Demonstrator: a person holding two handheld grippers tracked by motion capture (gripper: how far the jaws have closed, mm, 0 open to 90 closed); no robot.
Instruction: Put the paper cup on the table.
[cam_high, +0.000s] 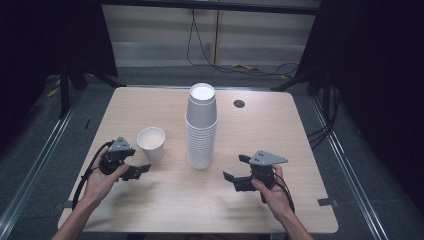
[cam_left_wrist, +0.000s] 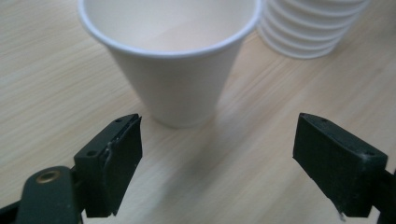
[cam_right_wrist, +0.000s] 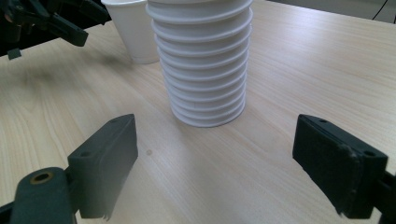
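Fingers (cam_left_wrist: 109, 163) of the left gripper (cam_high: 134, 171) stand wide apart and hold nothing, with the single paper cup (cam_high: 151, 142) upright just beyond them on the tabletop (cam_high: 300, 150). The right gripper (cam_high: 239, 172) is likewise spread and empty, aimed at the foot of the cup stack (cam_high: 201, 127) near the middle. By my reading, one cup sits apart from the stack and neither is gripped — whether unstacking or restacking, most of the work is left. The left gripper view shows the cup's bare inside; the right gripper view shows the stack's ribbed rims — the high view alone shows the small round hole (cam_high: 239, 103) farther back.
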